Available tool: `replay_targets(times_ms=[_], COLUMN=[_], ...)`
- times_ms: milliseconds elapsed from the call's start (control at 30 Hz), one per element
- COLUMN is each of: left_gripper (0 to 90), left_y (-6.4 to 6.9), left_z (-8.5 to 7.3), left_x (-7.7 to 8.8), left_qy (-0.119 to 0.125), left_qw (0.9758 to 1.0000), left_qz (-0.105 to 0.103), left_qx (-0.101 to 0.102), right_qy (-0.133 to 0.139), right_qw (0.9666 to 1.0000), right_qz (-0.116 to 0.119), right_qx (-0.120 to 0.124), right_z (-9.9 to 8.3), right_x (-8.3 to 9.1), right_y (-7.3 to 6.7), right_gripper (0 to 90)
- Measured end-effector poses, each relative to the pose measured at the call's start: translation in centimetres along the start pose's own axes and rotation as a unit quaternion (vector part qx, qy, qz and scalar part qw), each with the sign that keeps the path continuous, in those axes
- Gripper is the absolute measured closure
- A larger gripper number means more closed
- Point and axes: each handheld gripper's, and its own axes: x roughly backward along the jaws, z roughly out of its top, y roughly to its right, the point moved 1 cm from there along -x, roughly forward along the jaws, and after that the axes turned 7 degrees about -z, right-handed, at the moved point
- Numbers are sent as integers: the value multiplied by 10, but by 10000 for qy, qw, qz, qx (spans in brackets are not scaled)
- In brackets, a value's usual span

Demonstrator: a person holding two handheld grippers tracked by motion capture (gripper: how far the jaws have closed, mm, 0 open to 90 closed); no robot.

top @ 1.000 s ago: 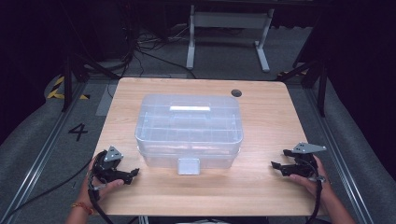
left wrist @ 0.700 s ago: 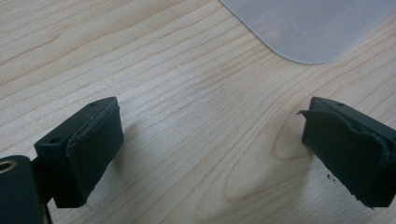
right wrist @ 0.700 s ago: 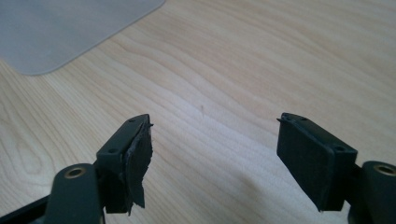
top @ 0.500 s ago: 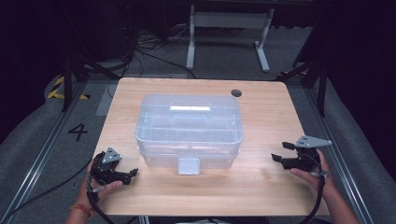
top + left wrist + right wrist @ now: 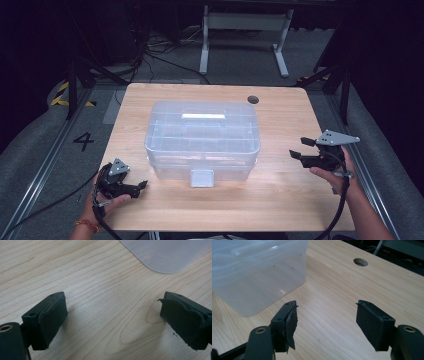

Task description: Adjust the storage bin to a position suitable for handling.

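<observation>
The right gripper [image 5: 299, 148] has risen from the table [image 5: 280, 200] at right of frame over the last second, jaws apart, empty. The left gripper [image 5: 142, 185], lower left, remains low, also spread. The lidded clear bin [image 5: 202, 135] sits centre, untouched; approach likely beginning.

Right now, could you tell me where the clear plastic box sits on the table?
In the high view the clear plastic box sits mid-table, lid on, between the left tool and right tool, touching neither.
</observation>
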Motion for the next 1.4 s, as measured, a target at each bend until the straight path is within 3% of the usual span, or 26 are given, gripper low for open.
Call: replay_targets(times_ms=[533, 867, 1400], left_gripper=[92, 92, 92], left_y=[0, 0, 0], left_z=[-1, -1, -1], left_x=[1, 1, 1], left_qy=[50, 41, 38], left_qw=[10000, 10000, 10000], left_qz=[23, 18, 15], left_qx=[15, 30, 22], right_qy=[247, 355, 571], right_qw=[9995, 9983, 9960], right_qz=[35, 155, 326], right_qx=[183, 434, 609], right_z=[44, 72, 102], right_x=[0, -6, -15], right_y=[-7, -21, -39], right_gripper=[356, 357, 358])
